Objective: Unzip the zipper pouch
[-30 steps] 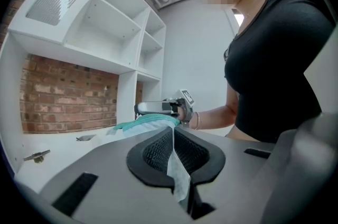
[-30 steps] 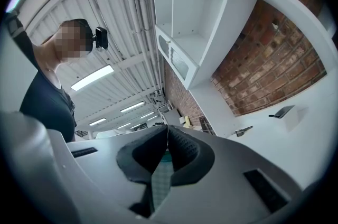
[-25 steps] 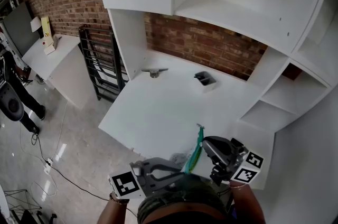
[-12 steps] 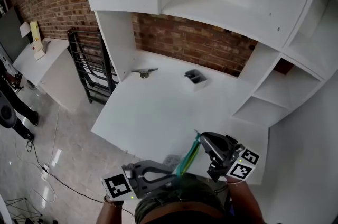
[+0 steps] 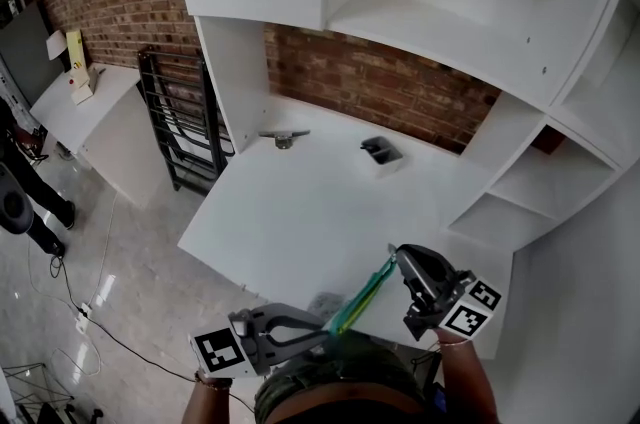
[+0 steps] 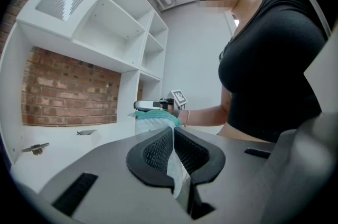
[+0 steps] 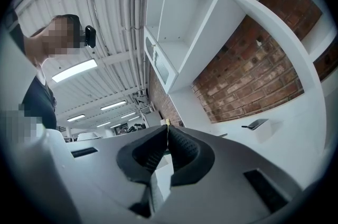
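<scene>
While held above white desk (image 5: 300, 212), teal-trimmed clear quilted zipper pouch (image 5: 362, 297) spanned btwn grippers: L gripper (image 5: 327, 340) clamped on its end, R gripper (image 5: 398, 259) pinched small gold zip tab (image 7: 167, 122).

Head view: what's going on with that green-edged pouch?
A person holds the pouch in the air above the white desk, stretched between two grippers. The left gripper is shut on one end; the right gripper pinches what looks like the zipper pull at the other. How far it is unzipped isn't visible.
</scene>
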Available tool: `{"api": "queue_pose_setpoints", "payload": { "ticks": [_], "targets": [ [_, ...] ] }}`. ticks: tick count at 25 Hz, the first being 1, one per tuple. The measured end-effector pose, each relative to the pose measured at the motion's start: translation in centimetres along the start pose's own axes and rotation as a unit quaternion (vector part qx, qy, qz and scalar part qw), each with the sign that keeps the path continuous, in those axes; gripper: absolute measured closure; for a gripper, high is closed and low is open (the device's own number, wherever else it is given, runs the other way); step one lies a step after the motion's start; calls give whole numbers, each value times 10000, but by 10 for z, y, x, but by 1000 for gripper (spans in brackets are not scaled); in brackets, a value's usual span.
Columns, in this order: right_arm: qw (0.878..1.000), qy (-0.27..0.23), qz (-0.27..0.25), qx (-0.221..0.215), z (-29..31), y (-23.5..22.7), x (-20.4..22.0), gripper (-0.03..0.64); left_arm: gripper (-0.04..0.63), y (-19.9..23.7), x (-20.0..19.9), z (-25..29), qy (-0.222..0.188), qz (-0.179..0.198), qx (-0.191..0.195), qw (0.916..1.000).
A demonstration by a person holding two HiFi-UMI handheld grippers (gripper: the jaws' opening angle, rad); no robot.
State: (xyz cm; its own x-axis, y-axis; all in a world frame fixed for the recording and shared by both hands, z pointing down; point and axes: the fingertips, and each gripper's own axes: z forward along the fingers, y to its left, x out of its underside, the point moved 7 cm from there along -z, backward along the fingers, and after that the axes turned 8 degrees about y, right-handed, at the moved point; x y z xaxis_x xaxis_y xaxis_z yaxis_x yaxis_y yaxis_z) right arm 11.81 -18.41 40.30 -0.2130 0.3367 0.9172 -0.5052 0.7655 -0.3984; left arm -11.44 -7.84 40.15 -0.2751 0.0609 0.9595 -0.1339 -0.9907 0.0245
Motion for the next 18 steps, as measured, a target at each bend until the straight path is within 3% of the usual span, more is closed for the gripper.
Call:
{"api": "queue_pose_setpoints", "payload": {
  "ticks": [7, 10, 12, 18],
  "targets": [
    [10000, 8, -70, 71, 8, -6, 4, 611, 584, 15, 4, -6, -39, -175, -331, 9993],
    [10000, -38, 67, 63, 9, -13, 7, 595, 584, 23, 11, -7, 154, -235, -526, 9982],
    [9998, -96, 181, 51, 6, -17, 8, 546, 584, 27, 17, -5, 315, -307, -595, 9973],
    [9988, -239, 353, 258, -8, -42, 5, 546, 584, 53, 29, -6, 652, -436, -836, 9934]
  ]
}}
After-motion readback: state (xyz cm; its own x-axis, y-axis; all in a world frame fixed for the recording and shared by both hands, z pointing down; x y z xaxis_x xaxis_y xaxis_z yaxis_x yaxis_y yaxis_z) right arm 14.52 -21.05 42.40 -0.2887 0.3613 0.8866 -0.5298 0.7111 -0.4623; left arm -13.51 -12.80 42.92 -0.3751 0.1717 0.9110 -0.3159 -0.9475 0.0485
